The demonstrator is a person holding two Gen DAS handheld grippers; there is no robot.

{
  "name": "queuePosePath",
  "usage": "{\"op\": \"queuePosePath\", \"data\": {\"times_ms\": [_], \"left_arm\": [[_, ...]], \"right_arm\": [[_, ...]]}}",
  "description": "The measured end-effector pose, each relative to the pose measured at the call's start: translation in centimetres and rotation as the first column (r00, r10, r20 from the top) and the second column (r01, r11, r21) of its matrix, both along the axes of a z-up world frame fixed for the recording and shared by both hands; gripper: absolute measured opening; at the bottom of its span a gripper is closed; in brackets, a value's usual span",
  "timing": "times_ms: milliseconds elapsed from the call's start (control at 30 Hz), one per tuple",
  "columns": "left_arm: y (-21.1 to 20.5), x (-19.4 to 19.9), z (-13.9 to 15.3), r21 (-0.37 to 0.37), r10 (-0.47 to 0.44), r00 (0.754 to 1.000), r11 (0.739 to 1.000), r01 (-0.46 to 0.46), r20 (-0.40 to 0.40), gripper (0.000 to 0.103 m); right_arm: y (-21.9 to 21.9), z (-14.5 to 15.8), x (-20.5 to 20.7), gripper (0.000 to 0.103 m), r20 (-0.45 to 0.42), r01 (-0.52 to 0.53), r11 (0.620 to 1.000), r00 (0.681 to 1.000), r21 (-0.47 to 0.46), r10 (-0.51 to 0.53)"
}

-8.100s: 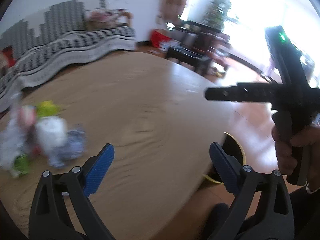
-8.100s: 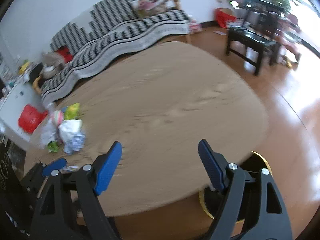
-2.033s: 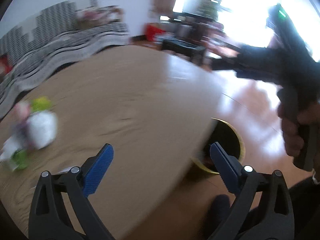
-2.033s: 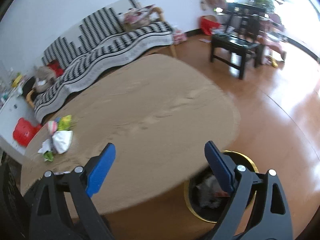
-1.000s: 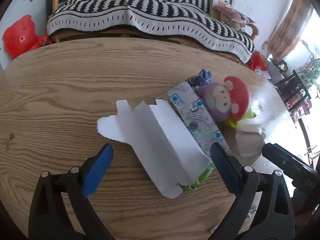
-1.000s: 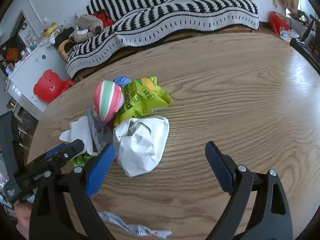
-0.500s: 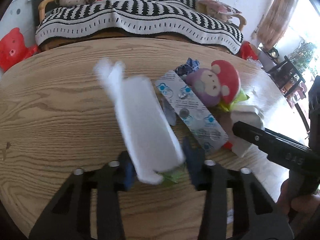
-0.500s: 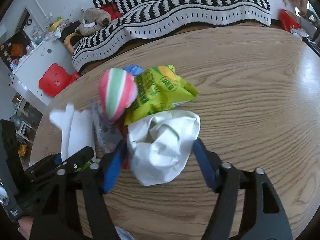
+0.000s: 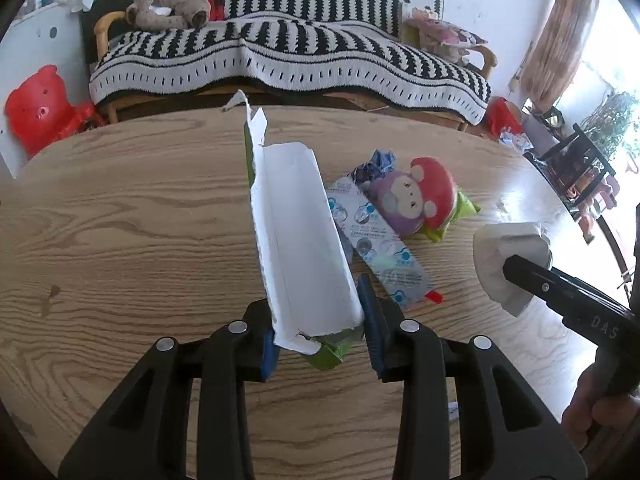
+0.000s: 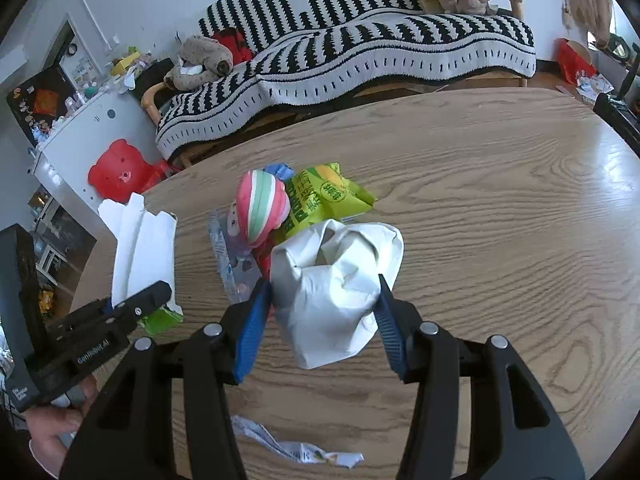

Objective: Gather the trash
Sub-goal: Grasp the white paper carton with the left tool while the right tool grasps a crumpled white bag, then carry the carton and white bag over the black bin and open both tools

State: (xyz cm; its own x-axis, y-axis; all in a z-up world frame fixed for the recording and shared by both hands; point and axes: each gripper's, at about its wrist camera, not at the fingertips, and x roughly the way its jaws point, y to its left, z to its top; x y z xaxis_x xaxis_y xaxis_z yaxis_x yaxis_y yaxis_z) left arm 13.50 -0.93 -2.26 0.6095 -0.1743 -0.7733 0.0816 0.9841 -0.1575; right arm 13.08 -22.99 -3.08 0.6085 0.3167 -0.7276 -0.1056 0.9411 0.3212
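Bright daylight, window glare right, fisheye-warped edges

White carton (image 9: 300, 240), crumpled bag (image 10: 332, 280) lifted, seemingly.

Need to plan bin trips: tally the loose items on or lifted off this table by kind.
Paper or card: 3 (flattened carton, crumpled white bag, torn scrap)
Packets and wrappers: 3 (green snack packet, blister strip, blue wrapper)
Plush toy: 1
Total: 7

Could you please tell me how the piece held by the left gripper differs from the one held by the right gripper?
The left gripper holds a flattened carton, long, creased and white with a green edge; the right gripper holds a crumpled white bag, rounded and bulky. The carton tilts up stiffly; the bag sags. Both are clamped between blue fingers.
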Motion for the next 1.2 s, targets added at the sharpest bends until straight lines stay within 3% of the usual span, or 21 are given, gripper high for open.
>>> {"op": "queuePosePath", "data": {"times_ms": [400,700,900,1033,1200], "left_arm": [[-2.8,-1.0,0.9,0.024,-0.047,0.998,0.999,0.046,0.030,0.034],[-9.2,-3.0,2.3,-0.013,-0.180,0.982,0.983,0.180,0.056,0.034],[-16.7,-6.5,3.0,-0.043,-0.343,0.937,0.937,0.346,0.073,0.034],[-21.7,-9.3,2.8,-0.047,-0.454,0.887,0.887,0.459,0.089,0.034],[-27.9,-12.6,1.8,-0.062,-0.583,0.807,0.806,0.589,0.092,0.034]], "right_arm": [[-3.7,1.2,-2.1,0.051,0.014,0.051,0.999,0.999,-0.004,-0.051],[-9.2,2.9,-5.7,0.051,0.043,0.130,0.991,0.991,-0.024,-0.129],[-15.0,4.7,-10.0,0.051,0.075,0.219,0.975,0.973,-0.025,-0.216],[-18.9,5.2,-13.1,0.051,0.085,0.278,0.960,0.958,-0.030,-0.275],[-24.4,5.3,-17.1,0.051,0.087,0.361,0.932,0.930,-0.028,-0.357]]}}
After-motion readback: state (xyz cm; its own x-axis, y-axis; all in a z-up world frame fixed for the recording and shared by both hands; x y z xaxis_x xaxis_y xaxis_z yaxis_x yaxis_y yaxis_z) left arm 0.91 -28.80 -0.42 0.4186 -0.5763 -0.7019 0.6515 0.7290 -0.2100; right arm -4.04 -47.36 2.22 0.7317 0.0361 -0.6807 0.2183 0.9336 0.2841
